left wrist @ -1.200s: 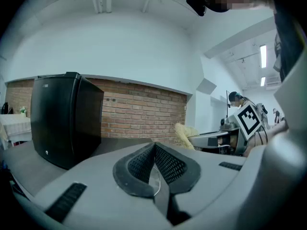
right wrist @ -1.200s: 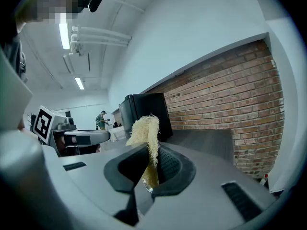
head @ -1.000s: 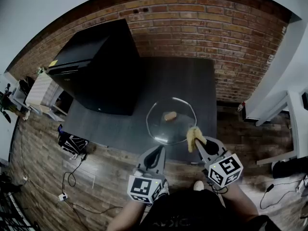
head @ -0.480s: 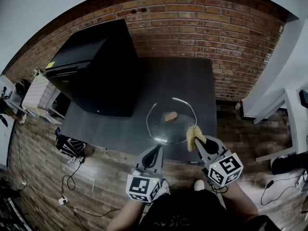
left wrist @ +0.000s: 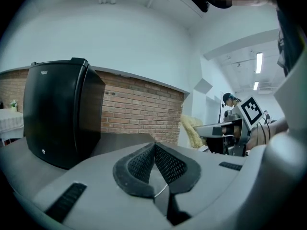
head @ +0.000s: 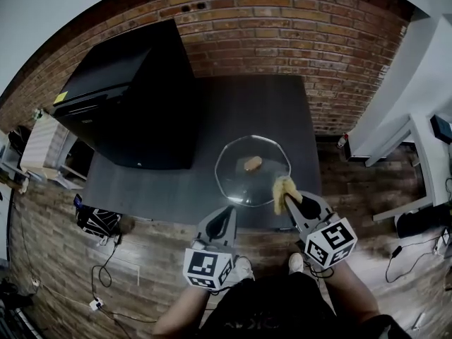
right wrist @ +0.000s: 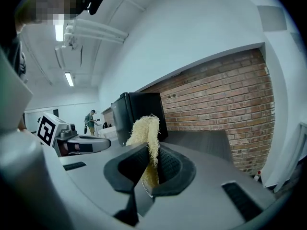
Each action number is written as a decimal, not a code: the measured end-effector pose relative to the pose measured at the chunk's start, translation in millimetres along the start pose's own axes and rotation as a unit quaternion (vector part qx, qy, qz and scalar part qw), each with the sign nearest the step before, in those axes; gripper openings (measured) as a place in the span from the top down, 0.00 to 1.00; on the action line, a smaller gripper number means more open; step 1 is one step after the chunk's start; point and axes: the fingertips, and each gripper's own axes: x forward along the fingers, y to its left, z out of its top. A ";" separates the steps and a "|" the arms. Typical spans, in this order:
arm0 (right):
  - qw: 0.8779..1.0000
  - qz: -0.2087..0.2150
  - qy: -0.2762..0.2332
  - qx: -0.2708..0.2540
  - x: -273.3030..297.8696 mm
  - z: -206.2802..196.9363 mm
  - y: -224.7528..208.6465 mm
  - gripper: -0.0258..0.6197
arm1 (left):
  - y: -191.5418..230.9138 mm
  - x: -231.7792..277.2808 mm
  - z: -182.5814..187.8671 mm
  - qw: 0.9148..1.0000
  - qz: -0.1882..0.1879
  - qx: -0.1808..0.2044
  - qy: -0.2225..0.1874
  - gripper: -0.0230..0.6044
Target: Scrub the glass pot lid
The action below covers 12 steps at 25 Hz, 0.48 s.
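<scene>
Closest to the camera, both grippers sit low over the front edge of the table, just out from the person's body. The left gripper (left wrist: 154,147) has its jaws pressed together with nothing between them, and it's hanging off the near edge, short of the lid. The right gripper (right wrist: 152,153) is clamped on a pale yellow, stringy scrubber (right wrist: 145,132), and the fibres stick up past the jaw tips. From the head view the scrubber sits right over the near-right rim of the glass pot lid (head: 239,183), but I honestly can't tell if it's pressing on the glass or just above it. The lid lies flat on the dark table (head: 272,111), toward the front right part of it, with its tan knob (head: 252,164) facing up. Further back on the left there's a big black cabinet (head: 131,97), well apart from the lid. Behind everything runs a red brick wall (head: 282,27). Wood floor (head: 152,249) shows around the table, with some cables lying on it at the left.
</scene>
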 end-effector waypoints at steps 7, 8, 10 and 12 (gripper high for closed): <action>1.000 -0.028 0.003 0.001 14.0 -5.7 23.6 0.89 | 23.4 -8.0 -7.9 1.000 -0.029 0.003 0.008 0.91; 1.000 -0.031 0.004 0.001 16.3 -7.5 26.8 0.89 | 26.2 -9.0 -9.8 0.999 -0.033 0.003 0.011 0.91; 0.999 -0.038 0.009 0.003 21.2 -11.5 33.0 0.89 | 31.3 -10.2 -14.5 0.999 -0.042 0.005 0.015 0.91; 0.999 -0.041 0.014 0.005 26.8 -16.1 39.4 0.89 | 36.4 -10.2 -19.8 0.999 -0.047 0.006 0.020 0.91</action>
